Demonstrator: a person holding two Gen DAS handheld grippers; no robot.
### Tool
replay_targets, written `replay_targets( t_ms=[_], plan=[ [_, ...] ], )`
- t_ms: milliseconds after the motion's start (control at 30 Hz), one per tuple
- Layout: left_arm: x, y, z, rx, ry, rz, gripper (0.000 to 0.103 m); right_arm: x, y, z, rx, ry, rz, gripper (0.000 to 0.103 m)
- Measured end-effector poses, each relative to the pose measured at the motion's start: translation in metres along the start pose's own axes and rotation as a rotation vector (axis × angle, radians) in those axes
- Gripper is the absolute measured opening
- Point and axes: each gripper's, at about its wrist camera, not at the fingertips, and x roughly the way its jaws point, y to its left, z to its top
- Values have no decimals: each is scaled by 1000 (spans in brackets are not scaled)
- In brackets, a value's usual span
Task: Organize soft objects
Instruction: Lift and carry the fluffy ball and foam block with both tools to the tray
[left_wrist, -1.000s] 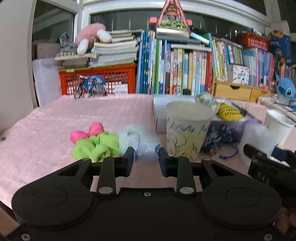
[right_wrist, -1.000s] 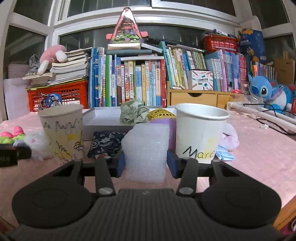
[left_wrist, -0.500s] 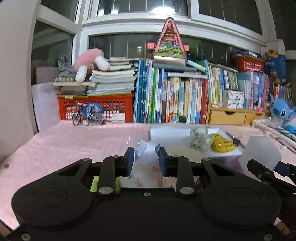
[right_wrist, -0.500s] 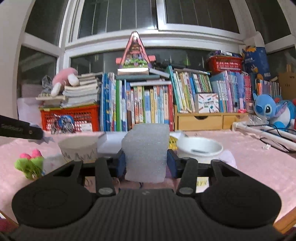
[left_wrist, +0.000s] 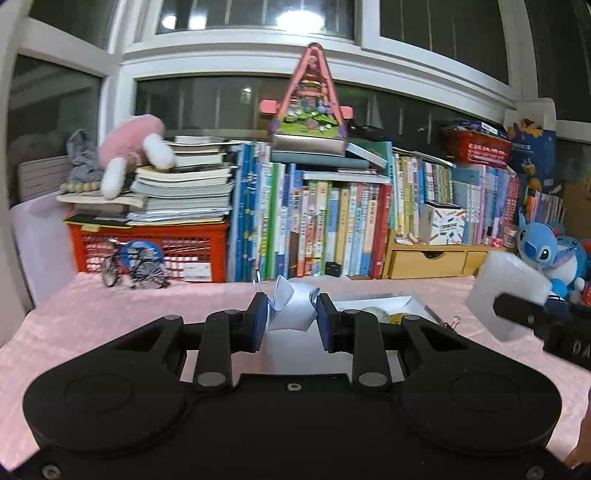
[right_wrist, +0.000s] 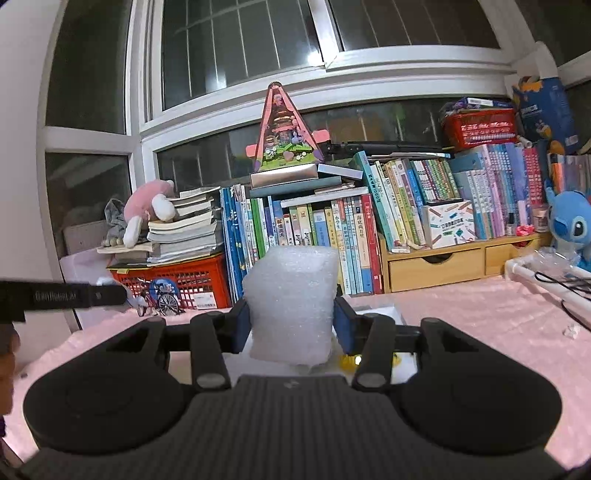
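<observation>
Both jaws are clamped on soft loads: the right gripper (right_wrist: 291, 325) squeezes a white foam block (right_wrist: 291, 306), the left gripper (left_wrist: 290, 319) pinches a smaller crumpled pale wad (left_wrist: 291, 308), perhaps tissue or a filmy pouch. A second ago both sat low among the paper cups; now they are raised, cups gone from view, over the white tray (left_wrist: 410, 301) on the pink tablecloth (left_wrist: 92, 317). Pickup looks done; dropping both into the tray likely follows.
</observation>
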Motion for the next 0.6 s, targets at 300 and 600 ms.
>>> replay_targets(
  t_ms=[300,600],
  plan=[
    [64,-7,38,-41,113,-68,27,67,-22,47,35,152,55,51],
    [164,1,35,-116,353,-78,27,161,-36,57,172,401,133,51]
  ],
)
